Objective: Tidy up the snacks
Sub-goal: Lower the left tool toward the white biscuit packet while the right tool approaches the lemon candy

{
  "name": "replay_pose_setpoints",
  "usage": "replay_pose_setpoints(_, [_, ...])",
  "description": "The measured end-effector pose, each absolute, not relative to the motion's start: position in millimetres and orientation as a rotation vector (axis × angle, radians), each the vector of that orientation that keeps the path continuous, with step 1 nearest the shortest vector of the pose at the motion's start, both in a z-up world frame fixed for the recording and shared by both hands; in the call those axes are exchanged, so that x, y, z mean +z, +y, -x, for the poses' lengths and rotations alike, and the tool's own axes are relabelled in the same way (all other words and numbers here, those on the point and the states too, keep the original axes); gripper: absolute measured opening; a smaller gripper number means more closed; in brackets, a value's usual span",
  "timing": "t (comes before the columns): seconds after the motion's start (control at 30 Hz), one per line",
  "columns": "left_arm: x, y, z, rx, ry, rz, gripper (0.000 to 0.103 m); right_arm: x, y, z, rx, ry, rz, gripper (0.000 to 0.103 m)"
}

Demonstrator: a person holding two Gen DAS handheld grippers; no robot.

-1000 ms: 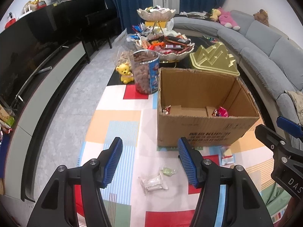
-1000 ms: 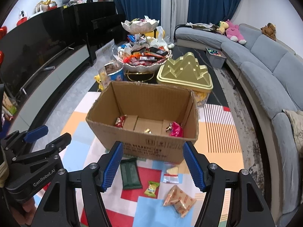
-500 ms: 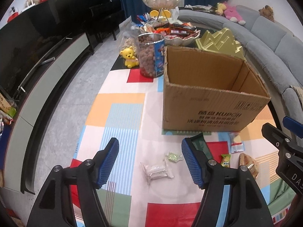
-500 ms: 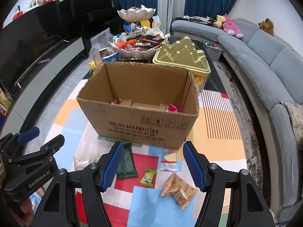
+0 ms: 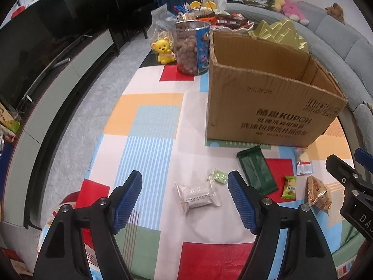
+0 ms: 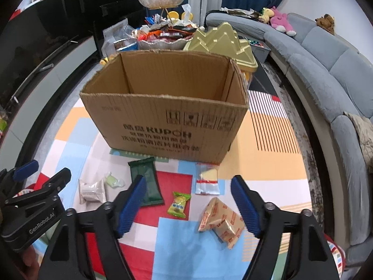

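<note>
An open cardboard box stands on a colourful mat. Loose snacks lie in front of it. My left gripper hovers above a clear-wrapped snack, its jaws opening, nothing touching the pads. A small pale green candy and a dark green packet lie just beyond. My right gripper hangs over a green-yellow candy and a tan red-printed packet, jaws opening and empty. A clear sachet lies nearer the box.
Behind the box are a jar of brown snacks, a yellow bear figure, a tiered dish heaped with sweets and a gold tree-shaped tin. A grey sofa curves along the right; a dark TV cabinet runs along the left.
Both grippers have sunk toward the mat and their jaws have spread wider. The box interior has dropped out of sight and the snacks on the mat appear larger.
</note>
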State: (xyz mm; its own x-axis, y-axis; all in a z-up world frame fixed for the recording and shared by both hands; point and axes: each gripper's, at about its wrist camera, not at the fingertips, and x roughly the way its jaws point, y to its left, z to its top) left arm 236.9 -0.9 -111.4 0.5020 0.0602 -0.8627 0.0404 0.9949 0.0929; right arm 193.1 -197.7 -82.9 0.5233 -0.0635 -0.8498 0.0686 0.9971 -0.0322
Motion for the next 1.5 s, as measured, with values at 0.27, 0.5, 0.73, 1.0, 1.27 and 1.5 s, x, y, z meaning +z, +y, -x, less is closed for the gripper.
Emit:
replay_pose_setpoints(0.27, [-132.7,0.6,-233.9,0.025,1.067,-0.099,0.078,-106.8,-199.4,-192.8,-0.089,1.056,-0.016,0.076])
replay_pose_setpoints(0.5, [-152.6,0.6,-235.1,0.033,1.097,-0.098,0.078,-123.4,-198.9,-194.7,-0.086,1.085,-0.009,0.076])
replay_pose_setpoints(0.73, [-166.7,0.5,-237.5,0.036,1.119,-0.093,0.078,-136.3,-200.3,-196.8,-0.083,1.112,-0.011,0.076])
replay_pose_setpoints(1.0, [-183.0,1.2,-242.5,0.034,1.151,-0.083,0.078,-153.0,-199.3,-201.4,-0.079,1.145,-0.004,0.076])
replay_pose_setpoints(1.27, [-197.3,1.5,-246.5,0.033,1.180,-0.078,0.078,-171.5,-197.8,-208.8,-0.078,1.178,-0.002,0.076])
replay_pose_setpoints(1.5, [-204.1,1.1,-251.5,0.028,1.190,-0.067,0.078,-186.0,-196.3,-214.7,-0.074,1.200,-0.004,0.076])
